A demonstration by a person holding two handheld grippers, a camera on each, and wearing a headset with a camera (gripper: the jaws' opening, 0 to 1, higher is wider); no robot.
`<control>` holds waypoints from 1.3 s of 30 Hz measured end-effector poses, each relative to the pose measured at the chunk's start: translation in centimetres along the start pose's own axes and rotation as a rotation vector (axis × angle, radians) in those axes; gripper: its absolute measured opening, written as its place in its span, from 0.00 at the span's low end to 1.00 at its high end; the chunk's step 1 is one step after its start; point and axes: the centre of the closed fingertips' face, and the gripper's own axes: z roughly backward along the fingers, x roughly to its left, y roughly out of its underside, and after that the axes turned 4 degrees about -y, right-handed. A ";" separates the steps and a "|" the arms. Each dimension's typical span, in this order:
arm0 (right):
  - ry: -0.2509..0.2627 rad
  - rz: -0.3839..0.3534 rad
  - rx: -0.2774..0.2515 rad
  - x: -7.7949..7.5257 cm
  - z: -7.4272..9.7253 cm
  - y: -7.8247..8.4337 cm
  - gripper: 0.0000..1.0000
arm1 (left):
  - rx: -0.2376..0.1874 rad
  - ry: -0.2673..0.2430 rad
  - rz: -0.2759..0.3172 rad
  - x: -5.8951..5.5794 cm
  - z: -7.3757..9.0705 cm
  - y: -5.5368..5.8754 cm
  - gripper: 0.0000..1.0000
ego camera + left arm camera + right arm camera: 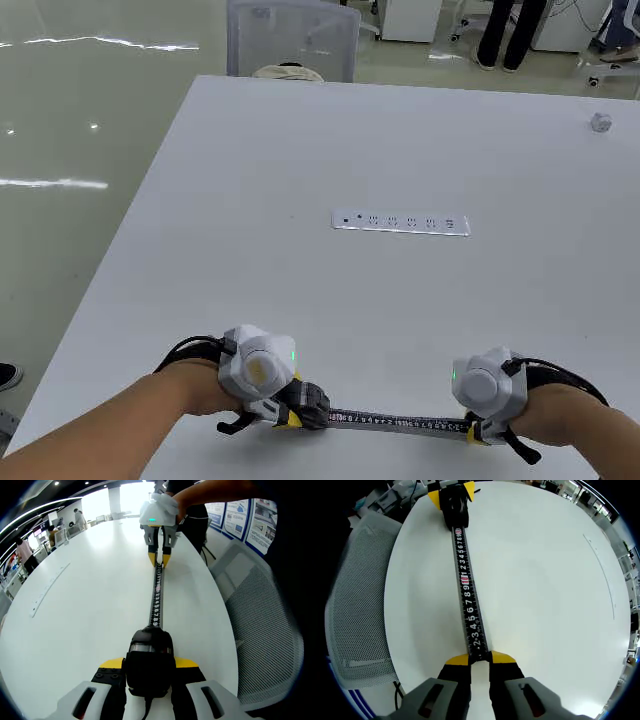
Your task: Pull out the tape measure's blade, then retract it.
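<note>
Plainly, with left gripper (150, 666) clamping the case (308, 408) and right gripper (479, 657) pinching the blade (468, 605), any slip risked a snap-back.

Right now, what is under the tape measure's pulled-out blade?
Bare white table lies under the blade, which spans from the case in the left gripper to the right gripper. Its very end is hidden between that gripper's jaws.

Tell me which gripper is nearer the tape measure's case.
Left. The left gripper is shut on the tape measure's case; the right gripper pinches the blade at its tip, the pulled-out length away.
</note>
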 end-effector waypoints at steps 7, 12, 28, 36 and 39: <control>0.001 -0.007 0.003 0.0 0.0 0.4 0.11 | 0.002 0.000 0.001 0.0 0.0 0.1 0.31; 0.001 -0.012 0.002 -0.1 0.0 0.7 0.11 | 0.002 -0.001 0.001 0.0 -0.1 0.1 0.31; 0.002 -0.021 0.008 -0.2 0.2 1.4 0.11 | 0.001 0.001 0.001 0.0 0.0 0.0 0.31; 0.002 -0.023 0.003 -0.2 0.3 1.5 0.12 | 0.000 0.000 0.001 0.0 -0.1 0.0 0.31; 0.003 -0.027 0.000 -0.2 0.3 1.6 0.12 | 0.000 0.000 0.000 0.0 -0.1 0.1 0.31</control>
